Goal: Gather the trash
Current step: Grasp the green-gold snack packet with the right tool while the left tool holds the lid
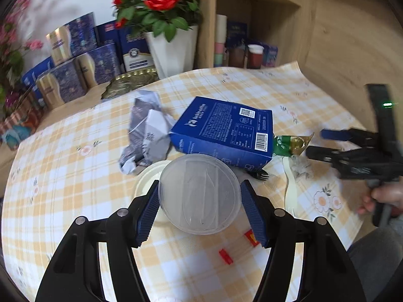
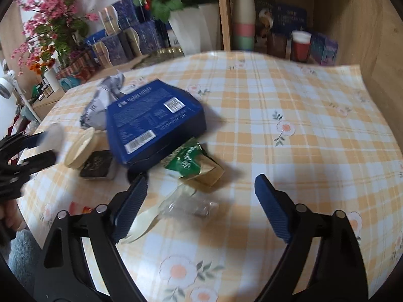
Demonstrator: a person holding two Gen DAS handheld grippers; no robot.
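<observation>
Trash sits bunched mid-table on the checked cloth (image 2: 289,95): blue box (image 1: 224,130) tilted over a green-gold wrapper (image 2: 195,164), crumpled grey paper (image 1: 147,136) just left of it, cream lid (image 2: 80,151) and dark tray (image 2: 97,164) nearby, clear film (image 2: 186,205) in front. L gripper (image 1: 200,196) clamps a clear plastic cup (image 1: 199,193), both pads on its sides, cup above the cloth. R gripper (image 2: 201,203) wide open, nothing in it, fingers either side of the film, not touching. Red scraps (image 1: 225,255) by L gripper.
</observation>
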